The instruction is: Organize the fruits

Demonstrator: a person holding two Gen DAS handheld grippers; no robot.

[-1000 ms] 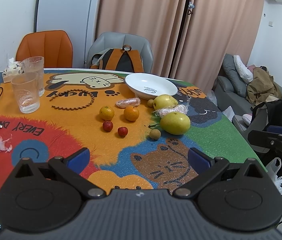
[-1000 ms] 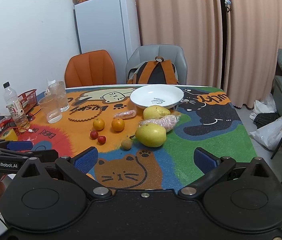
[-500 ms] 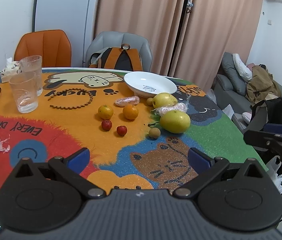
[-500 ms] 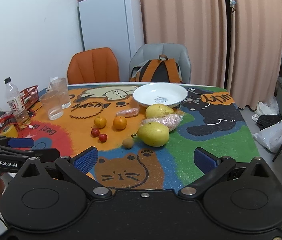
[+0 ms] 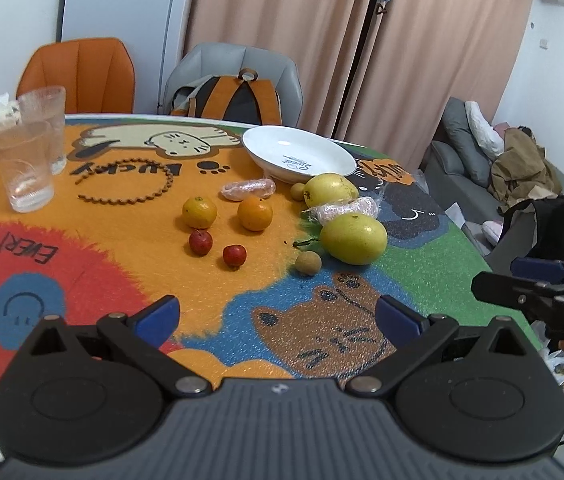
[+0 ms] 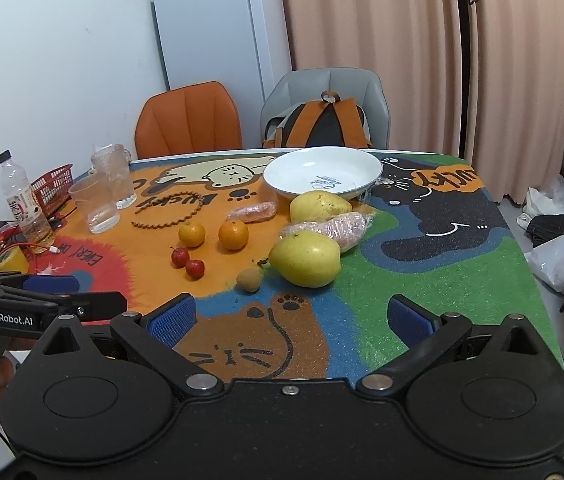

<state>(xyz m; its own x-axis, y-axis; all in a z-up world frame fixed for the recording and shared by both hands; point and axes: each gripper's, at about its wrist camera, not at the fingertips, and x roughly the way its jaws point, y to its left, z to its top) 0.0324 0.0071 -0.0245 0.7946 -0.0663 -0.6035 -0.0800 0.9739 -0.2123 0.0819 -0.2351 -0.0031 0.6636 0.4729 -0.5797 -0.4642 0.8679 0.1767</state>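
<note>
Fruit lies loose on a colourful cat-print table mat [image 5: 129, 240]: two yellow pears [image 5: 353, 239] [image 6: 305, 261], two oranges [image 5: 255, 213] [image 6: 233, 234], two small red fruits [image 5: 234, 255] [image 6: 194, 269] and a small brown round fruit [image 5: 307, 263] [image 6: 249, 279]. Two plastic-wrapped pink items [image 5: 342, 209] [image 6: 253, 212] lie among them. An empty white plate [image 5: 298, 154] [image 6: 322, 172] stands behind the fruit. My left gripper [image 5: 277, 318] hovers open over the near edge, empty. My right gripper [image 6: 288, 318] is open too, empty, short of the brown fruit.
Two clear glasses [image 5: 25, 164] [image 6: 95, 204] stand at the left with a bead ring [image 5: 125, 184], a water bottle [image 6: 21, 200], a red basket [image 6: 51, 186] and cables. An orange chair [image 6: 189, 120] and a grey chair with a backpack [image 6: 322, 120] stand behind the table. A sofa [image 5: 482, 152] is at the right.
Both grippers have drifted slightly forward toward the fruit; the scene looms a little larger. Nothing on the table has moved and both stay open.
</note>
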